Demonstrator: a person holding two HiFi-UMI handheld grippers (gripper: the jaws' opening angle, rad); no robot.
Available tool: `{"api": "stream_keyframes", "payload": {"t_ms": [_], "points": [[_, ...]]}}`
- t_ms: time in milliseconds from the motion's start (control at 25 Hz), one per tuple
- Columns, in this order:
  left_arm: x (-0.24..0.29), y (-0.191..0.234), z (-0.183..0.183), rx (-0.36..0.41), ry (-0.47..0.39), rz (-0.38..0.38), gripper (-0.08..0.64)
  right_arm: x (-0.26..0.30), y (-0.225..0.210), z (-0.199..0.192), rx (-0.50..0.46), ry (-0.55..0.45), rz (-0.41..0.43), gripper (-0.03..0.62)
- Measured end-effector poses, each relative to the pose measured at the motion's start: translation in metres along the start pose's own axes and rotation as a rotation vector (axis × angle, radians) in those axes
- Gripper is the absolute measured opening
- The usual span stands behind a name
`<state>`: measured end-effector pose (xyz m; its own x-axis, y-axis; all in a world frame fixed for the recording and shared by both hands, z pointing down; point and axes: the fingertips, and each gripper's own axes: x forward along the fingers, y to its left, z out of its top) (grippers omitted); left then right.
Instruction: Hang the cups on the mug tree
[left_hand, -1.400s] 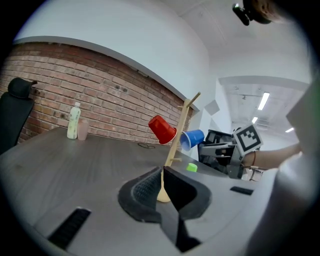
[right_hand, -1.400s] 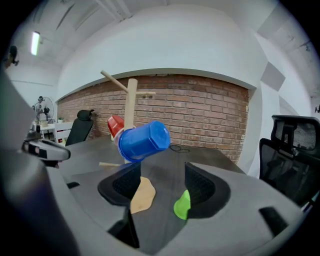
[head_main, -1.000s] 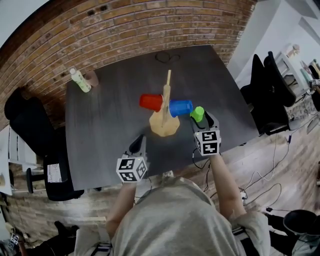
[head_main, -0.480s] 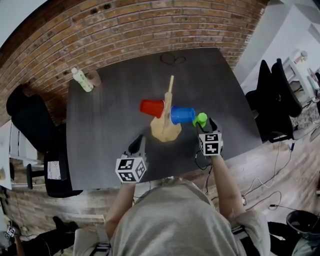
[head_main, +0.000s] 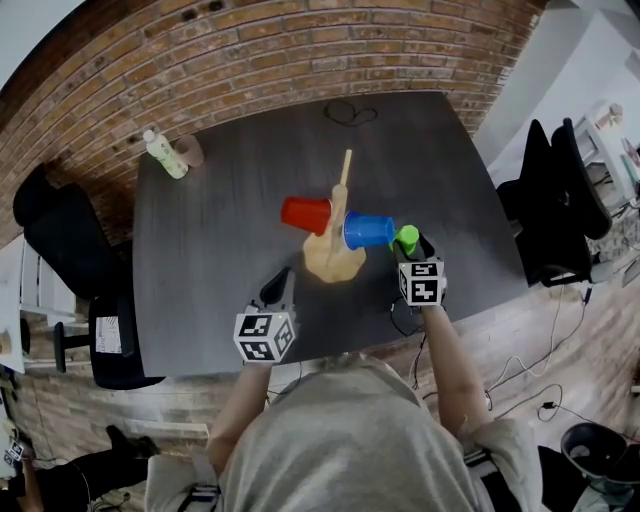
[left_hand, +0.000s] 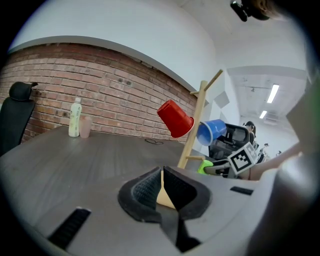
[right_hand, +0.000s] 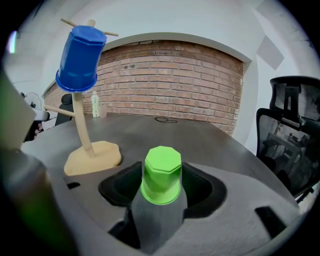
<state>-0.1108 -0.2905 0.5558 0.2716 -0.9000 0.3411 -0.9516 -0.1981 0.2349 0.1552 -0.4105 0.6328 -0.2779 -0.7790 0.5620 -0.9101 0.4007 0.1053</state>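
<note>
The green cup (right_hand: 161, 175) is pinched between the jaws of the right gripper (right_hand: 161, 194), its closed end turned up and away from the gripper's camera and its rim toward the gripper. In the head view this cup (head_main: 406, 237) is seen just to the right of the mug tree (head_main: 338, 225), close beside the blue cup (head_main: 368, 231). The blue cup is hung on an upper peg on the tree's right side, and the red cup (head_main: 305, 213) on a peg on the opposite side – both are tilted with their mouths toward the pole. In the left gripper view a lower peg is seen pointing toward the green cup; whether the two touch cannot be told. The left gripper (left_hand: 162, 187) is held low over the near edge of the dark table (head_main: 210, 250), well apart from the tree, its jaws pressed together with nothing gripped – only a sliver of the tree's tan base is seen past them. A bottle (head_main: 163, 157) is stood at the table's far left corner, near the brick wall (head_main: 300, 50).
</note>
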Motion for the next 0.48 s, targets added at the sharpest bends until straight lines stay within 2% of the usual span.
{"api": "stream_keyframes", "payload": {"t_ms": [80, 480], "points": [[-0.001, 0.000, -0.001, 0.001, 0.004, 0.000, 0.015, 0.001, 0.001, 0.000, 0.014, 0.003, 0.003, 0.230], [-0.010, -0.006, -0.004, 0.007, 0.006, -0.010, 0.015, -0.011, 0.006, 0.001, 0.017, -0.009, 0.008, 0.224]]}}
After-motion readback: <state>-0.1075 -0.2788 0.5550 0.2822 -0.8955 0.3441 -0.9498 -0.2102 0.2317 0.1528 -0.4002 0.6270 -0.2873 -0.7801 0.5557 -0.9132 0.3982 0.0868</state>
